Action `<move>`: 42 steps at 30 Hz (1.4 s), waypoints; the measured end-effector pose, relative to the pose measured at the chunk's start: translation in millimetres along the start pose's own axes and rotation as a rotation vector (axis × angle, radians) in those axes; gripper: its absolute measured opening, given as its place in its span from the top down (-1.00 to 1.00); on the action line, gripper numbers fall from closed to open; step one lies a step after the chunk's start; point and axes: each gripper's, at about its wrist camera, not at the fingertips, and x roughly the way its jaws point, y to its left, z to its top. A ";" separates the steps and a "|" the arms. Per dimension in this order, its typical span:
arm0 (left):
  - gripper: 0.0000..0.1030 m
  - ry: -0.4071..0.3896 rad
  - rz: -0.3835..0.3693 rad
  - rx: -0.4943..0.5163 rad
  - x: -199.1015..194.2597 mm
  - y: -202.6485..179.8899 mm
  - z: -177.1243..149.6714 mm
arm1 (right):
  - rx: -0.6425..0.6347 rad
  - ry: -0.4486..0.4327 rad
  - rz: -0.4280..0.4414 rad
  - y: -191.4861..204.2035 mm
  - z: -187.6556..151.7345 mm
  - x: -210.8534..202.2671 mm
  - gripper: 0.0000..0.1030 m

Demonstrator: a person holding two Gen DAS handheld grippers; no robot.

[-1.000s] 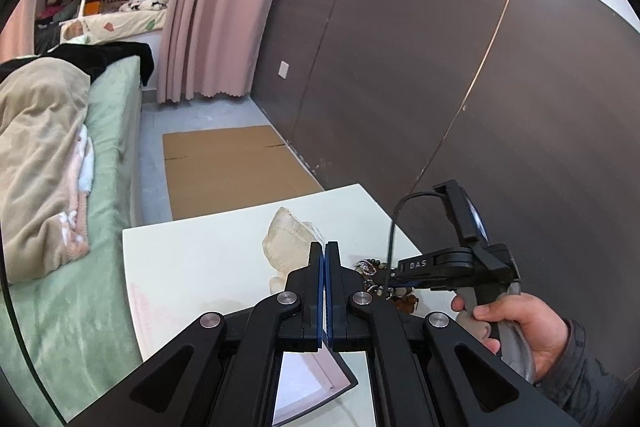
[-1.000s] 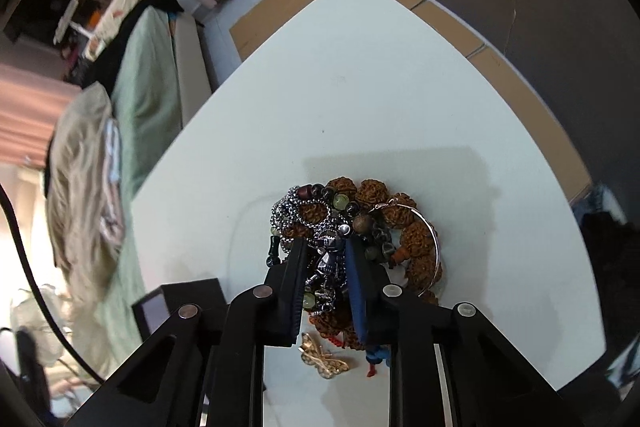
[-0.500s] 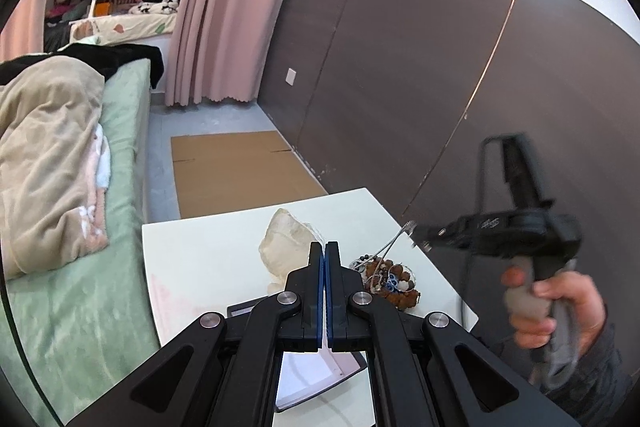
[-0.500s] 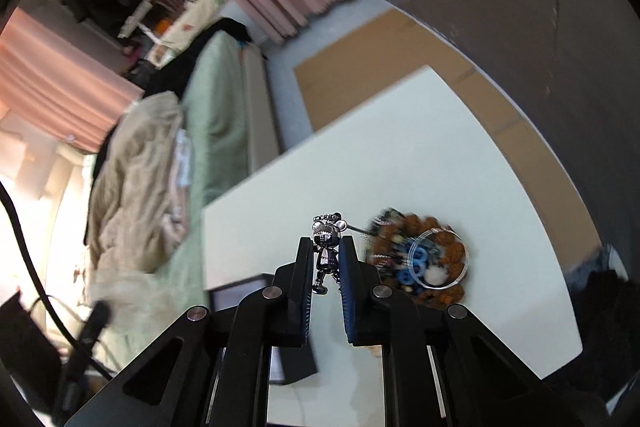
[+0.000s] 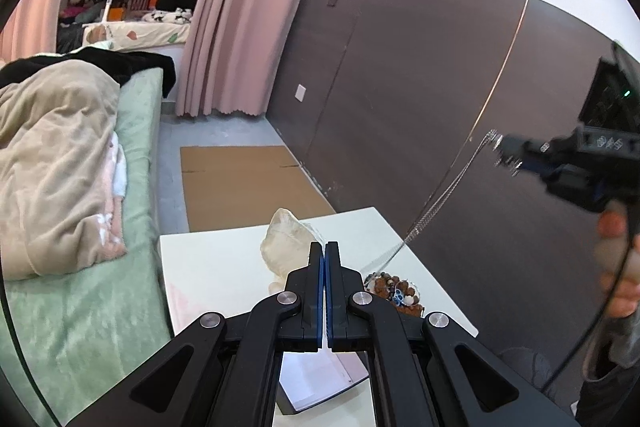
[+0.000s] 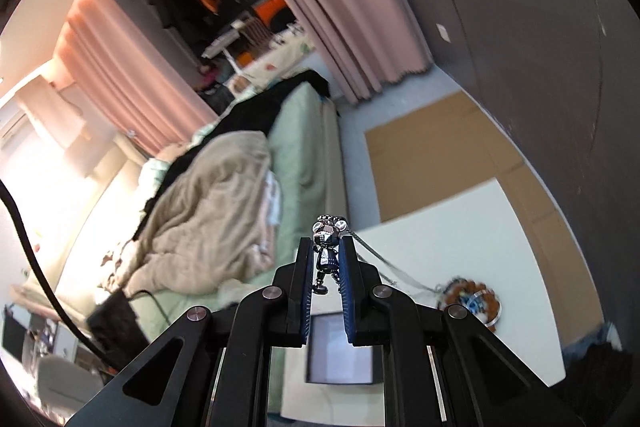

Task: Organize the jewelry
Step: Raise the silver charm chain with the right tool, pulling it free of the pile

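Observation:
My right gripper [image 6: 327, 251] is shut on a silver figure pendant [image 6: 328, 251], held high above the white table [image 6: 460, 227]. Its silver chain [image 6: 384, 263] runs taut down to the jewelry pile [image 6: 470, 301] of brown beads and a bangle. In the left wrist view the right gripper [image 5: 506, 155] is at the upper right, and the chain [image 5: 440, 199] slants down to the pile [image 5: 396, 293]. My left gripper [image 5: 324, 259] is shut and empty, above an open dark box [image 5: 320, 379] with a pale lining.
A crumpled clear plastic bag [image 5: 284, 243] lies on the table behind the left gripper. A bed with a green sheet and beige blanket [image 5: 60, 163] borders the table's left side. A dark wall panel [image 5: 420, 107] stands on the right. Cardboard [image 5: 240, 179] covers the floor beyond.
My right gripper has risen well above the table with the pendant, drawing the chain out of the pile. My left gripper has stayed shut over the box.

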 end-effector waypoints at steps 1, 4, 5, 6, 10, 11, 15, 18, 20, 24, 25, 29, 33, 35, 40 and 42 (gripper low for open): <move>1.00 -0.002 0.000 -0.002 -1.1 1.0 0.4 | -0.010 -0.011 0.009 6.6 2.3 -4.8 0.73; 1.00 -0.008 0.002 -0.008 -3.5 3.1 0.7 | -0.036 -0.032 0.037 24.9 7.6 -15.4 0.73; 1.00 -0.010 0.003 -0.010 -3.6 4.1 1.8 | -0.045 -0.038 0.046 30.7 9.0 -18.3 0.73; 1.00 -0.012 0.004 -0.011 -4.3 4.9 1.9 | -0.056 -0.045 0.056 38.0 10.6 -22.0 0.73; 1.00 -0.018 0.004 -0.016 -7.5 8.4 2.7 | -0.085 -0.051 0.085 55.9 10.9 -26.5 0.73; 1.00 -0.019 0.004 -0.017 -7.9 9.0 2.8 | -0.091 -0.051 0.092 59.7 10.5 -27.1 0.73; 1.00 -0.020 0.004 -0.021 -9.5 10.9 1.4 | -0.110 -0.046 0.111 70.8 9.2 -26.2 0.73; 1.00 -0.019 0.005 -0.024 -9.5 12.5 1.4 | -0.126 -0.053 0.116 79.0 10.0 -28.7 0.73; 1.00 -0.022 0.005 -0.026 -10.0 12.9 1.6 | -0.132 -0.057 0.125 81.9 11.9 -29.1 0.73; 1.00 -0.023 0.009 -0.030 -10.5 16.1 1.2 | -0.140 -0.053 0.138 85.7 13.3 -26.8 0.73; 1.00 -0.022 0.011 -0.031 -10.3 17.2 1.1 | -0.142 -0.051 0.138 86.7 12.8 -25.1 0.73; 1.00 -0.020 0.019 -0.032 -10.8 19.7 -0.4 | -0.135 -0.028 0.144 82.7 8.8 -14.3 0.73; 1.00 -0.018 0.027 -0.030 -10.2 22.1 -0.9 | -0.116 0.003 0.149 74.5 6.2 1.4 0.73; 1.00 -0.016 0.029 -0.031 -9.6 22.9 -1.3 | -0.100 0.020 0.163 70.4 5.1 8.3 0.73; 1.00 -0.017 0.026 -0.035 -8.4 23.4 0.1 | -0.119 -0.005 0.171 79.0 9.9 -3.1 0.73; 1.00 -0.016 0.024 -0.038 -8.0 23.7 0.6 | -0.136 -0.035 0.173 85.9 15.8 -15.4 0.73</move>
